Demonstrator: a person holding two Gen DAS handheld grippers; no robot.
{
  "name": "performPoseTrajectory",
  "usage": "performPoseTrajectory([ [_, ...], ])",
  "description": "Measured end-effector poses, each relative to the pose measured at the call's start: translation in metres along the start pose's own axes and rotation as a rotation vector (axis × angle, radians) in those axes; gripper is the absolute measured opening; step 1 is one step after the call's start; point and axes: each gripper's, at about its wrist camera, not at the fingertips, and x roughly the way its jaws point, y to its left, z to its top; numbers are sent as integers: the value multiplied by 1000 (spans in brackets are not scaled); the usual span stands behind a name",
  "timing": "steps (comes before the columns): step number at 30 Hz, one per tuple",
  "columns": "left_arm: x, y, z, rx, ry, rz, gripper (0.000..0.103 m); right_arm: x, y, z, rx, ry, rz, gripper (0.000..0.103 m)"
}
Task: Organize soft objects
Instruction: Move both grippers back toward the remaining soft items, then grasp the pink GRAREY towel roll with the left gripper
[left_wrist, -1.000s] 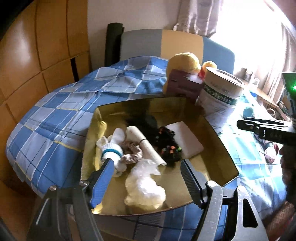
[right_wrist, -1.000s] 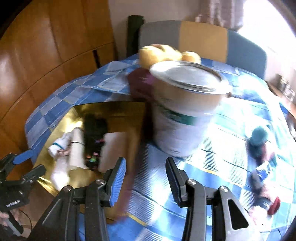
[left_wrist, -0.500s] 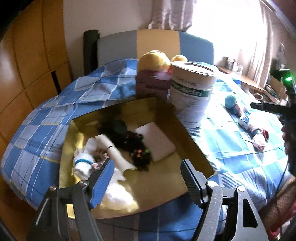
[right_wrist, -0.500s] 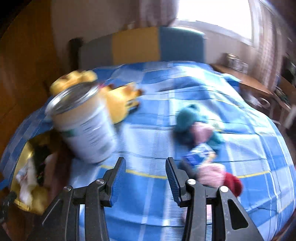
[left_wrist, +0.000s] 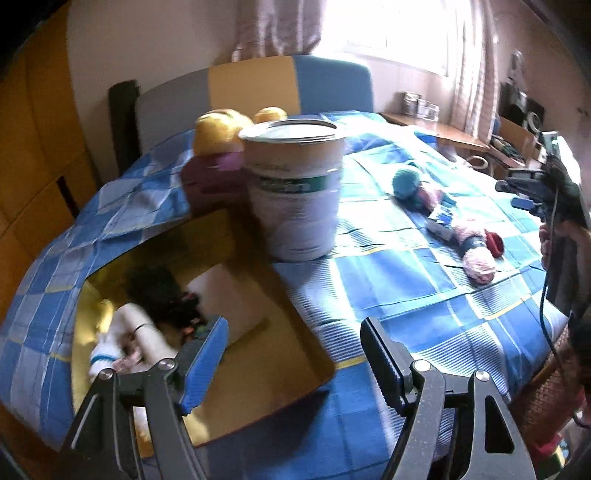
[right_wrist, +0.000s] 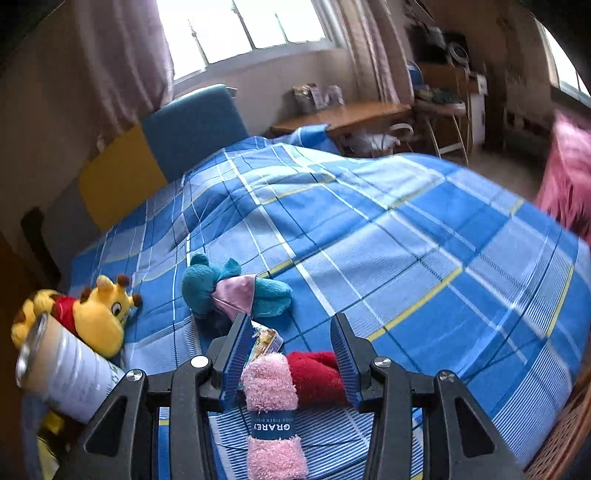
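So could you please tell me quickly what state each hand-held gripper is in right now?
Left hand-held gripper: open, holding nothing.
Right hand-held gripper: open, straddling the pink sock roll and red sock, not clamped.

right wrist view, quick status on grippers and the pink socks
Right gripper open, empty, over pink socks. Left gripper open by gold box. Red sock alongside.

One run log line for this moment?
left gripper: open, empty | right gripper: open above pink sock roll | gold box: partly filled
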Motion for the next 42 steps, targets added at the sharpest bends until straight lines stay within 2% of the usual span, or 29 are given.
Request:
performPoseTrajectory([
  [7,17,-44,19,91,-2,-71,75,4,-28,-5,155,55,19,45],
  [11,35,-70,30,125,26,-152,75,6,-41,-5,222,67,27,45],
  [17,69,-112,45,163,87,-270,75,5,-43,-5,239,68,50,45],
  [24,102,-153,56,182,141,-367,73,10,-49,-6,277,94,67,45],
  [35,142,-205,80,189,182,-468,74,11,-56,-7,328,104,110,45],
  [42,176,-235,82,172,252,-468,74,13,-59,-8,349,110,122,45],
])
